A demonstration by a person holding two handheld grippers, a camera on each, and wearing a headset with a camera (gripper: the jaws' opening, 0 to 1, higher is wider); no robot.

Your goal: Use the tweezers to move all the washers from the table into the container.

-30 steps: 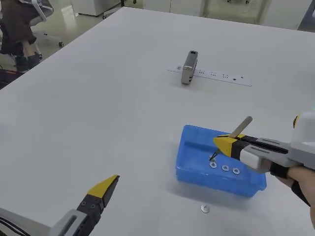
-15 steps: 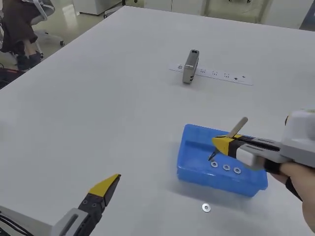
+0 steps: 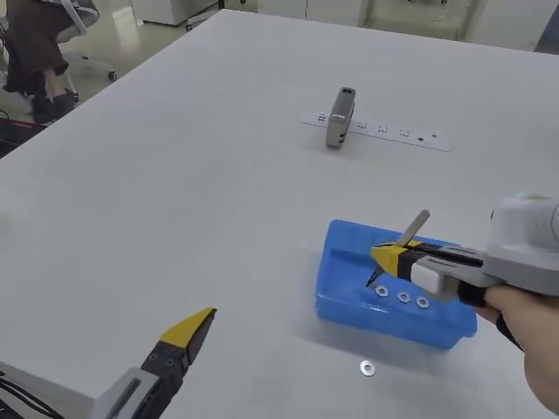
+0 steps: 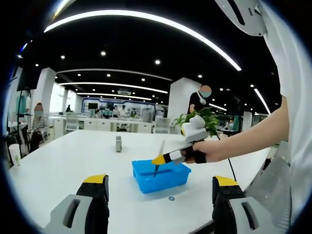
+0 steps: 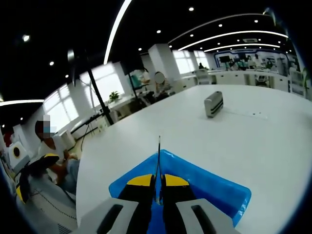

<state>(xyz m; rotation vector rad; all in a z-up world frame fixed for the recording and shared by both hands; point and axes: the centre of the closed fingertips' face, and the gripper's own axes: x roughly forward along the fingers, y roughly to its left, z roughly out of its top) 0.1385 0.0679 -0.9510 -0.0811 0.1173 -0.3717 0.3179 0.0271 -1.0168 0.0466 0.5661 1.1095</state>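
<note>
A blue container (image 3: pixel 367 316) sits on the white table, right of centre, with three washers (image 3: pixel 403 298) inside. One more washer (image 3: pixel 368 368) lies on the table just in front of it. My right gripper (image 3: pixel 390 259) hovers over the container, shut on the tweezers (image 3: pixel 414 229), whose tips (image 3: pixel 370 281) point down beside the washers. In the right gripper view the tweezers (image 5: pixel 158 156) stick out between the closed jaws of the right gripper (image 5: pixel 157 181) above the container (image 5: pixel 204 187). My left gripper (image 4: pixel 156 187) is open with nothing in it, low at the front left (image 3: pixel 188 327).
A grey metal block (image 3: pixel 340 116) stands on a white strip (image 3: pixel 384 133) at the far side of the table. A chair and a seated person (image 3: pixel 35 52) are beyond the table's left edge. Bare tabletop spreads left of the container.
The right gripper with the tweezers has edged a little to the left over the container. The left gripper and the washers have stayed put.
</note>
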